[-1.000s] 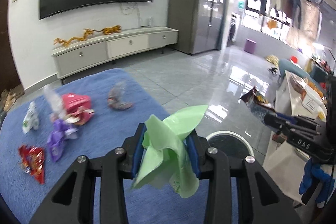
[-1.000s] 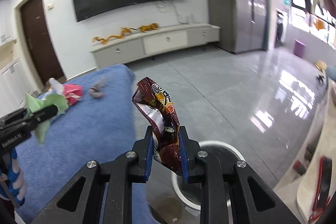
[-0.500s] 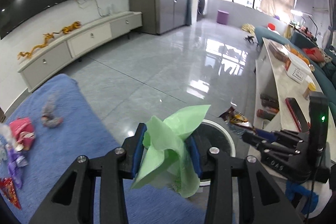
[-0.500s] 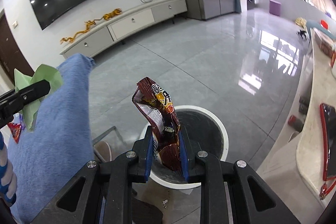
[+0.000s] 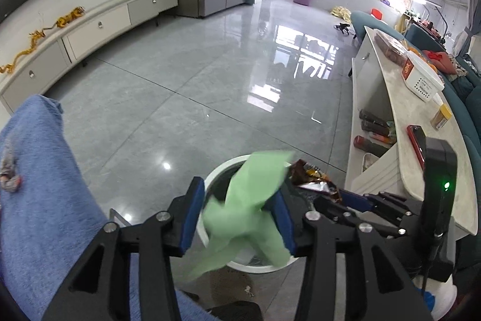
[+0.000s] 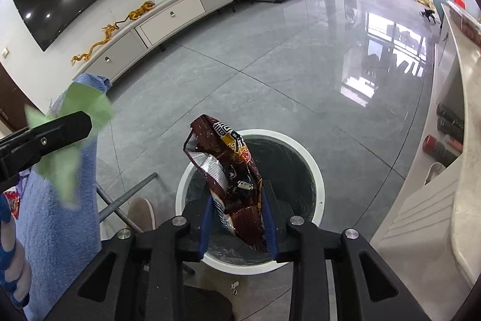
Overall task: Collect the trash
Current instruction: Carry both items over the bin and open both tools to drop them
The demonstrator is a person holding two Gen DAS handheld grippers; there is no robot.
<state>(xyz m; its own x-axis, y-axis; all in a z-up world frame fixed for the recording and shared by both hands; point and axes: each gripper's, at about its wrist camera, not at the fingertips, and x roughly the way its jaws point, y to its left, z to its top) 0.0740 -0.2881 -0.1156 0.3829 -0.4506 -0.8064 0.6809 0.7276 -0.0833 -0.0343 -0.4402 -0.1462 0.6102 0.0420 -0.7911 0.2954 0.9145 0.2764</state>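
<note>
My left gripper hangs over the white trash bin, and its jaws are opening. The green wrapper is blurred between them, clear of the left pad and leaning on the right one. My right gripper is above the same bin. Its jaws are opening too, but the brown snack bag still stands upright between them and touches both pads. The left wrist view shows this bag at the bin's right rim. The right wrist view shows the left gripper with the green wrapper.
The blue-cloth table with more litter lies to the left of the bin. A white counter with a red phone and boxes runs along the right. A shoe and a metal table leg sit beside the bin. Grey tiled floor stretches beyond.
Both grippers swung from the blue table to above the bin and tipped downward. Both pairs of jaws have widened; the green wrapper has come loose and tilted.
</note>
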